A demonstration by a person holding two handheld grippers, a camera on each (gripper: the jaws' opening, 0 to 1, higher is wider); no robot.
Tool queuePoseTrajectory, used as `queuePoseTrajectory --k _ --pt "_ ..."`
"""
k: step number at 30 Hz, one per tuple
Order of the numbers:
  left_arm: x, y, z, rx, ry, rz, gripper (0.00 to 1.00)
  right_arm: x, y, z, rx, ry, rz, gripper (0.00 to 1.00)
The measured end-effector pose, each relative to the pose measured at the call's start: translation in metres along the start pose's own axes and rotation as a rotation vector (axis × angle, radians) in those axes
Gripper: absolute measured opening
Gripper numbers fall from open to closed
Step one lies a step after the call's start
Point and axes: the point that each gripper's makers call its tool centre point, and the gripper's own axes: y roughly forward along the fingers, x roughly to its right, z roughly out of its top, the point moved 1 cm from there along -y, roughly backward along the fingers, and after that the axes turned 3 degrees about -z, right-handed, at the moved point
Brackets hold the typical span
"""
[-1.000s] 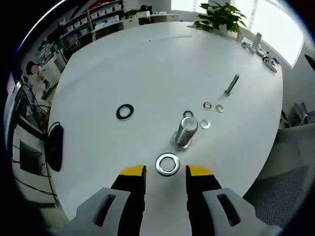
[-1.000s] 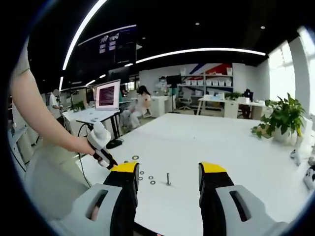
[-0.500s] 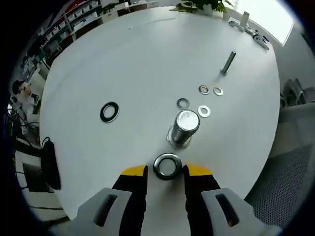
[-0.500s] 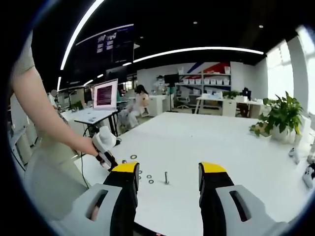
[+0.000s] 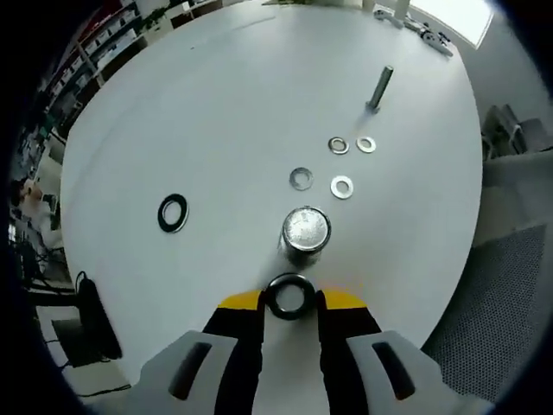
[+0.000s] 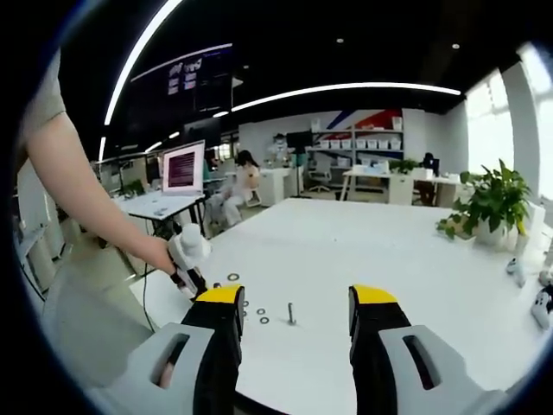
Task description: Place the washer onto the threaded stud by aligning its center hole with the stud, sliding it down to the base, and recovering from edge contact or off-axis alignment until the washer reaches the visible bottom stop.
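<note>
Silver steel washer (image 5: 289,296) sits pinched flat between left gripper (image 5: 289,300) jaws, just short of the upright grey metal stud (image 5: 306,232), hole up for alignment; right gripper (image 6: 292,304) idles, jaws spread.

Two hand-held grippers share one design: pale grey moulded bodies, each side pierced by a dark oval slot, carrying black jaws capped with yellow tips. The left gripper (image 5: 289,300) shows this build in the left gripper view, the right gripper (image 6: 296,304) in the right gripper view. Left of the right gripper's jaws, the person's bare arm extends from a short light grey sleeve (image 6: 47,102), above light-coloured clothing (image 6: 82,324); the left gripper's grey-white body sits at the hand (image 6: 161,256).
</note>
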Motion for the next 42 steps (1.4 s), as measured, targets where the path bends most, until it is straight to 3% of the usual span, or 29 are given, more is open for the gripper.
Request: queuePoseTrajectory --k 9,32,42 --pt "-0.001 0.0 -0.001 -0.07 0.011 -0.006 0.21 0.0 0.001 0.0 -0.001 0.01 0.002 0.52" --pt "0.005 -0.003 -0.004 -0.037 0.011 0.003 0.19 0.003 0.0 -0.001 -0.005 0.014 -0.007 0.52" --pt "0.002 -0.017 -0.005 -0.03 0.045 0.02 0.19 0.002 0.0 -0.001 -0.004 0.011 -0.003 0.52"
